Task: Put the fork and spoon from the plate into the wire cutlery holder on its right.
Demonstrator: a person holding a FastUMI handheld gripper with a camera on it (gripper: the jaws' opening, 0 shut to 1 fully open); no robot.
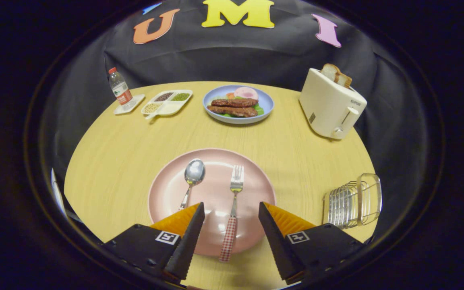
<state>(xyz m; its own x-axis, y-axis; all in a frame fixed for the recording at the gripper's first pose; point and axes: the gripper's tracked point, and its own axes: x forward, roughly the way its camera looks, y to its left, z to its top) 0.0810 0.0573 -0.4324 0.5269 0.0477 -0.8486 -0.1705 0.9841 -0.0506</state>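
Note:
A pink plate (252, 189) lies on the round wooden table just ahead of my fingers. On it lie a metal spoon (193, 177) to the left and a fork (234, 209) with a red checked handle to the right, both pointing away from me. My gripper (232, 209) is open above the plate's near half. The fork's handle runs between the two fingers without touching them. The spoon's handle passes behind the left finger (187, 237). The wire cutlery holder (353, 201) stands on the table right of the plate, beyond the right finger.
At the far side of the table stand a blue plate of food (216, 114), a white divided dish of grains (168, 102), a water bottle (120, 89) on a small tray, and a white toaster (330, 106) with bread in it at the right. Bare table lies between these and the pink plate.

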